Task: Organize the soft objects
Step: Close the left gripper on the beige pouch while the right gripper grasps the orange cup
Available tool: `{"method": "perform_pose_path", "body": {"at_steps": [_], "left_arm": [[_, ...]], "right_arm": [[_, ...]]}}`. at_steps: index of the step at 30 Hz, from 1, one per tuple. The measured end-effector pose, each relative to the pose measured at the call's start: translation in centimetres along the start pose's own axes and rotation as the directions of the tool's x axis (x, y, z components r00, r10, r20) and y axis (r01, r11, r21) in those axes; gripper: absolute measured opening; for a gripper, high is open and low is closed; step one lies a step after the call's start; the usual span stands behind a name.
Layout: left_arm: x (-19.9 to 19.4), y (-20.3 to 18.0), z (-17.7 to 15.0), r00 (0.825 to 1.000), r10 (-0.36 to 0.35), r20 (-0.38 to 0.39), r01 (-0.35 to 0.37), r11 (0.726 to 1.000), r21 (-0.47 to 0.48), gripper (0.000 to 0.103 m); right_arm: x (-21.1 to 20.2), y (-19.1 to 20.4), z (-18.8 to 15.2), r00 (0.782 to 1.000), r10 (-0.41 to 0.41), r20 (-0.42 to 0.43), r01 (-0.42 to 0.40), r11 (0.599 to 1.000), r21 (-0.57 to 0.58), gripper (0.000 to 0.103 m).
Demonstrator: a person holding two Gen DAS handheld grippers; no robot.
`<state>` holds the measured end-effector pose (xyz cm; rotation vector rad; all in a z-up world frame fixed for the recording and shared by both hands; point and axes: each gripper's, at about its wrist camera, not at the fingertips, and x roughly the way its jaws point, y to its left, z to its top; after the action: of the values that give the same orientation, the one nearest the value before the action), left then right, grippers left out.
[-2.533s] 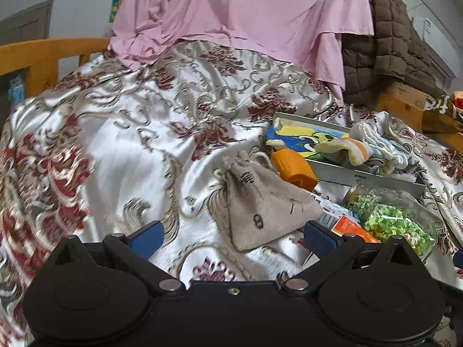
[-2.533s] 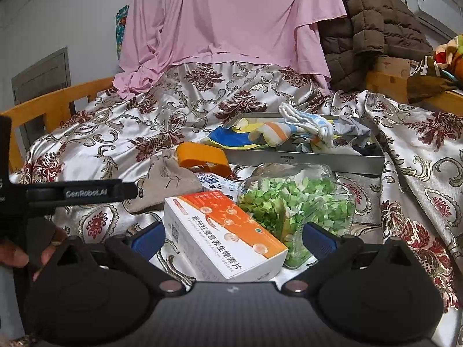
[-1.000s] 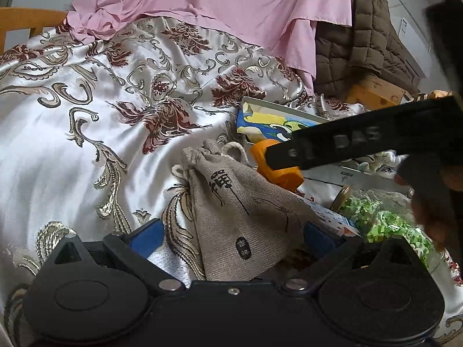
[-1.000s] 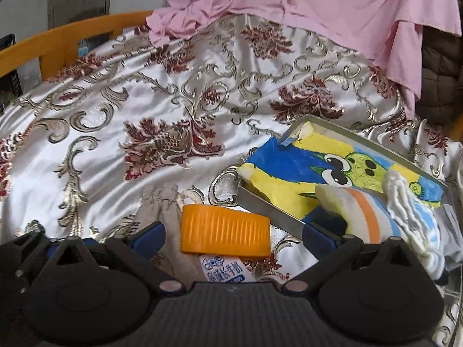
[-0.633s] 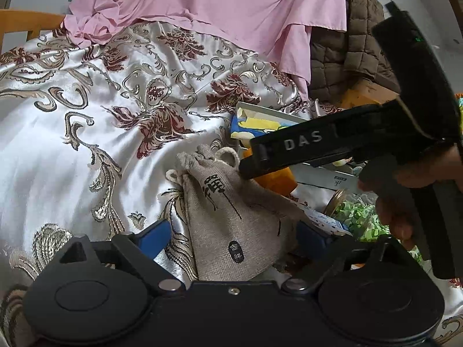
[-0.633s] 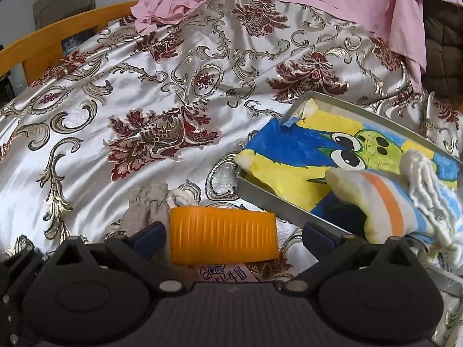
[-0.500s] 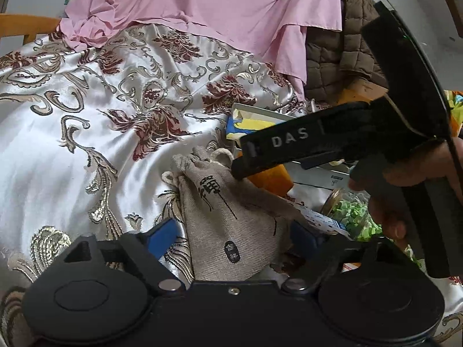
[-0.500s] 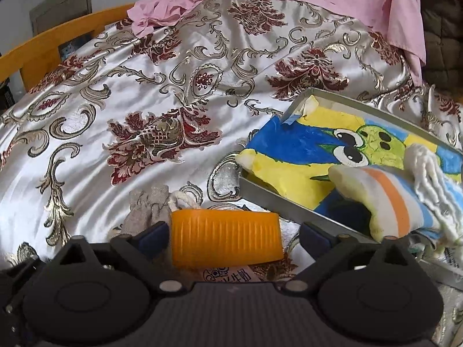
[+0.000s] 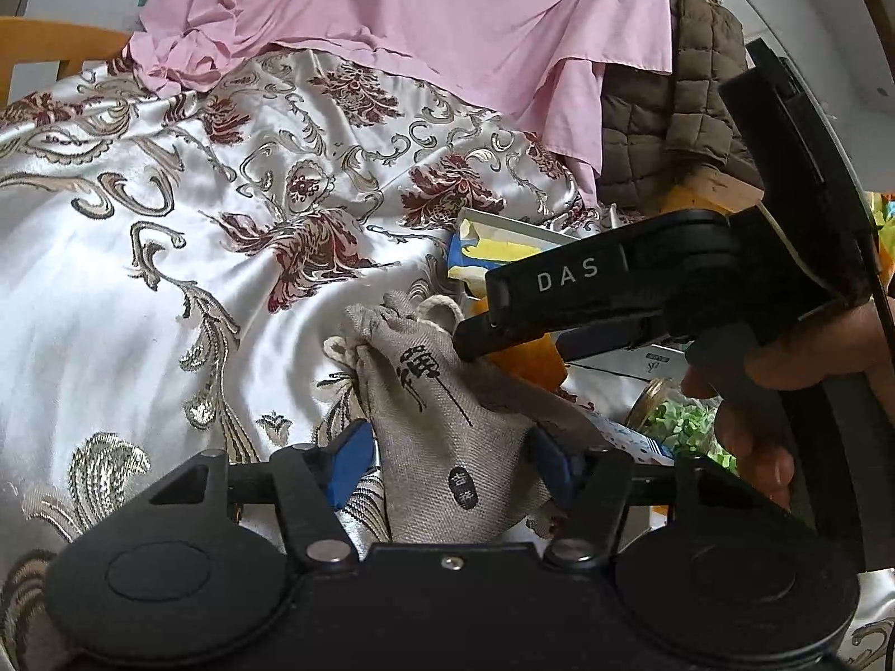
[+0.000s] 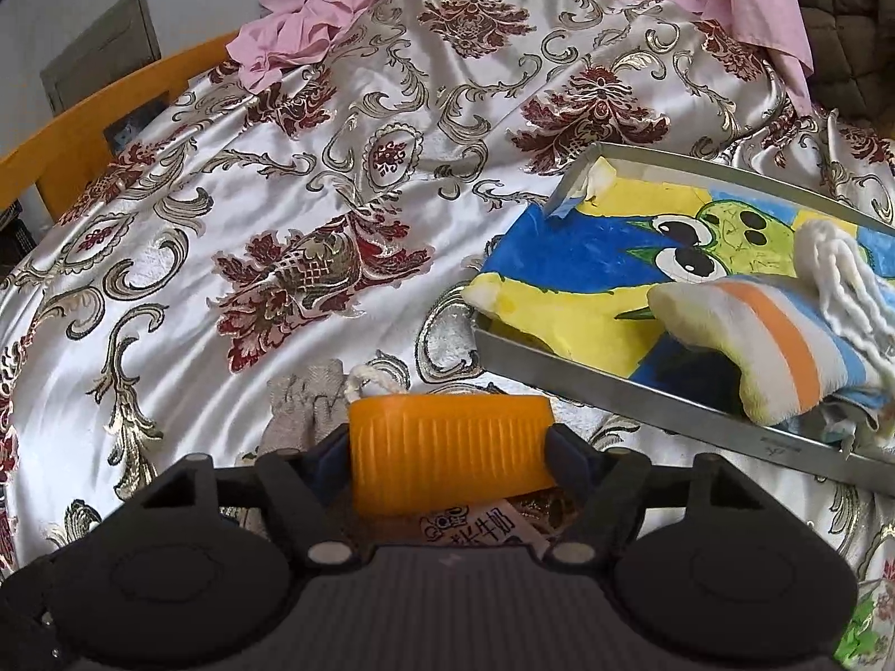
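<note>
Surface: bed under a satin bedspread (image 10: 235, 235), silver with maroon and gold scrollwork.
Room: pink sheet (image 9: 425, 22) draped at 12 o'clock; brown quilted jacket (image 9: 665, 128) at 2 o'clock; wooden bed rail (image 10: 100, 128) at 10 o'clock.
Linen pouch (image 9: 447, 436): on the bedspread, between the left hand-held gripper (image 9: 450, 461) pads, which stand narrow against its sides.
Orange cap (image 10: 447, 458): clamped in the right hand-held gripper (image 10: 447, 458).
Metal tray (image 10: 643, 386): at 3 o'clock, holding a striped plush (image 10: 783, 346).

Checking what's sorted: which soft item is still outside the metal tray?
The grey drawstring pouch, lying on the bedspread between the left gripper's fingers; the striped plush is in the tray.
</note>
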<state>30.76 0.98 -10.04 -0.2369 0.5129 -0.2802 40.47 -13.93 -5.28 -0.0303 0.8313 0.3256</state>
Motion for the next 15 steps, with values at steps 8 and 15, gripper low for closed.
{"method": "perform_pose_path", "body": {"at_steps": [8, 15], "left_arm": [[0.0, -0.1, 0.0, 1.000, -0.008, 0.004, 0.008, 1.000, 0.018, 0.049], [0.2, -0.3, 0.0, 1.000, -0.030, -0.006, 0.030, 0.998, 0.053, 0.032]], "right_arm": [[-0.3, 0.2, -0.6, 0.999, 0.018, 0.034, -0.018, 1.000, 0.014, 0.060], [-1.2, 0.4, -1.5, 0.996, 0.030, 0.086, -0.030, 1.000, 0.001, 0.045]]}}
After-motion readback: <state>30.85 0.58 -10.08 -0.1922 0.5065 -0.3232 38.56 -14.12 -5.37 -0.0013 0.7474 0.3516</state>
